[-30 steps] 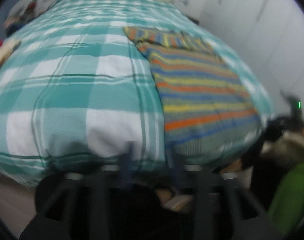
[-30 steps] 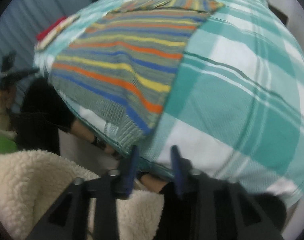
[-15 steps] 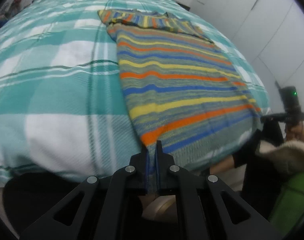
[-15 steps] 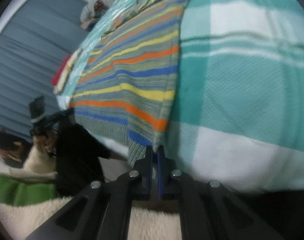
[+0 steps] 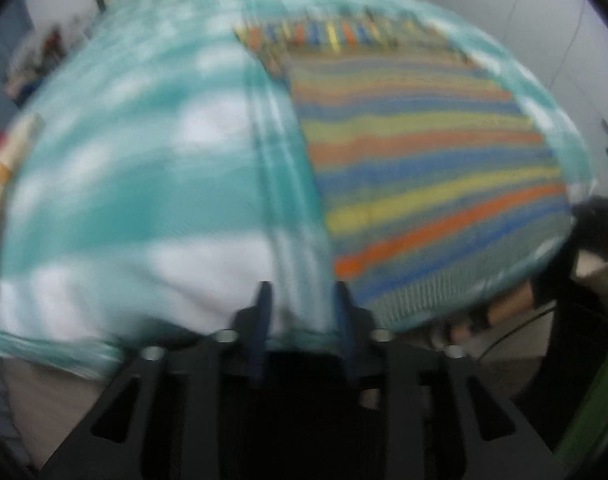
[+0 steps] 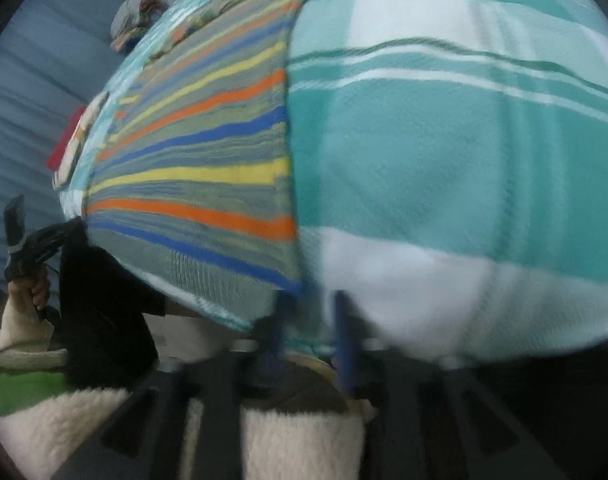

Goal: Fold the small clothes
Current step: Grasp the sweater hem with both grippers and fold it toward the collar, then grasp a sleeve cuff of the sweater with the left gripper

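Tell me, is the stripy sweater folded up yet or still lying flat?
Mostly flat. The stripy sweater lies spread on the checked blanket. Only its far end seems folded, with stripes running crosswise; blur hides more.

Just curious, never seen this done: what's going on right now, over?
Left tongs and right tongs both opening, nothing gripped. Striped sweater flat on checked bedspread, unfolded. Nothing in the way.

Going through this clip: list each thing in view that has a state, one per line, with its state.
Striped knit sweater in orange, blue and yellow: spread flat on the bed, no fold across its body, top part bunched.
Teal and white checked bedspread: covers the bed, under the sweater.
Left gripper: jaws opening, nothing gripped.
Right gripper: jaws opening, nothing gripped, beside the sweater's near corner.
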`<state>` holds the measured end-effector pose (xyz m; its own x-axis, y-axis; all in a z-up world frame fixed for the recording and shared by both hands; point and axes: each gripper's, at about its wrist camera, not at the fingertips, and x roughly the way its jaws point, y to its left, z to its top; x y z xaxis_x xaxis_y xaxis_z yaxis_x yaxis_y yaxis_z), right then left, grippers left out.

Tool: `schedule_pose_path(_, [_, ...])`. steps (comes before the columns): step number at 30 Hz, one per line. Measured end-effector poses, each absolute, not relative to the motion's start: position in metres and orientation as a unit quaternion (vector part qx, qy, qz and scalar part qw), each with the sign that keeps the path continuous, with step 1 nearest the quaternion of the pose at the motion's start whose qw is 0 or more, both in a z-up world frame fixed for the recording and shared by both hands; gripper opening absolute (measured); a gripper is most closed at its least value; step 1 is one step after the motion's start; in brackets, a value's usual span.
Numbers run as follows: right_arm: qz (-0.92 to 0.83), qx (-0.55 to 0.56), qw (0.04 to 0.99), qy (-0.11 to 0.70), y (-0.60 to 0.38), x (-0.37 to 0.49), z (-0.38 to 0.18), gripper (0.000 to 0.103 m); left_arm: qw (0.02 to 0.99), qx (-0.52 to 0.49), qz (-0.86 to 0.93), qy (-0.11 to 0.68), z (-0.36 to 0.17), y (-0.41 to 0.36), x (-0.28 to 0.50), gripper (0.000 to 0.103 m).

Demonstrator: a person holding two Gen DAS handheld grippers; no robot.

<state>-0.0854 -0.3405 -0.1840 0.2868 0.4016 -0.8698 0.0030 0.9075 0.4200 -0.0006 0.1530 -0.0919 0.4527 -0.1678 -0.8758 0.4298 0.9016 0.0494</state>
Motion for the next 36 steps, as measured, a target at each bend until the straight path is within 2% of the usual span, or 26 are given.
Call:
schedule_pose_path(1, [0.111, 0.173, 0.796, 0.569, -0.347, -0.091, -0.177, 0.053, 0.858, 0.14, -0.167, 0.465, -0.067, 0.154, 0.004, 0.055])
schedule_pose_path(2, [0.089, 0.168, 0.811, 0.554, -0.355, -0.095, -0.169, 0.054, 0.872, 0.146, -0.162, 0.438, -0.046, 0.15, 0.01, 0.063])
schedule_pose_path(4, [0.068, 0.165, 0.823, 0.539, -0.365, -0.096, -0.161, 0.054, 0.891, 0.156, -0.182, 0.384, -0.009, 0.126, 0.026, 0.07])
schedule_pose_path(6, [0.063, 0.177, 0.835, 0.517, -0.369, -0.092, -0.153, 0.054, 0.898, 0.172, -0.217, 0.343, 0.011, 0.093, 0.043, 0.081])
schedule_pose_path(7, [0.065, 0.184, 0.839, 0.508, -0.367, -0.089, -0.15, 0.054, 0.894, 0.197, -0.25, 0.314, 0.019, 0.06, 0.055, 0.084])
schedule_pose_path(10, [0.073, 0.193, 0.845, 0.493, -0.357, -0.086, -0.144, 0.054, 0.859, 0.274, -0.335, 0.272, 0.005, -0.015, 0.084, 0.087])
schedule_pose_path(13, [0.082, 0.186, 0.852, 0.482, -0.341, -0.085, -0.141, 0.054, 0.82, 0.342, -0.361, 0.283, -0.04, -0.084, 0.131, 0.086])
schedule_pose_path(17, [0.086, 0.199, 0.859, 0.464, -0.33, -0.096, -0.137, 0.054, 0.79, 0.359, -0.327, 0.375, -0.113, -0.123, 0.214, 0.069])
schedule_pose_path(20, [0.082, 0.221, 0.853, 0.466, -0.336, -0.105, -0.146, 0.054, 0.781, 0.367, -0.305, 0.403, -0.148, -0.127, 0.243, 0.065])
schedule_pose_path(22, [0.075, 0.225, 0.848, 0.474, -0.34, -0.108, -0.154, 0.054, 0.789, 0.321, -0.322, 0.413, -0.15, -0.123, 0.254, 0.038])
schedule_pose_path(23, [0.072, 0.225, 0.847, 0.476, -0.343, -0.109, -0.156, 0.054, 0.792, 0.295, -0.324, 0.425, -0.146, -0.12, 0.26, 0.009])
schedule_pose_path(26, [0.065, 0.231, 0.846, 0.475, -0.348, -0.11, -0.158, 0.054, 0.816, 0.23, -0.321, 0.421, -0.123, -0.104, 0.268, 0.006])
schedule_pose_path(29, [0.062, 0.223, 0.854, 0.467, -0.348, -0.11, -0.153, 0.054, 0.859, 0.088, -0.299, 0.406, -0.08, -0.045, 0.287, 0.006])
schedule_pose_path(34, [0.07, 0.213, 0.857, 0.464, -0.34, -0.106, -0.153, 0.054, 0.911, -0.131, -0.115, 0.374, -0.044, 0.136, 0.305, 0.006])
schedule_pose_path(36, [0.076, 0.216, 0.854, 0.466, -0.337, -0.102, -0.156, 0.054, 0.915, -0.155, -0.032, 0.37, -0.052, 0.188, 0.302, 0.006])
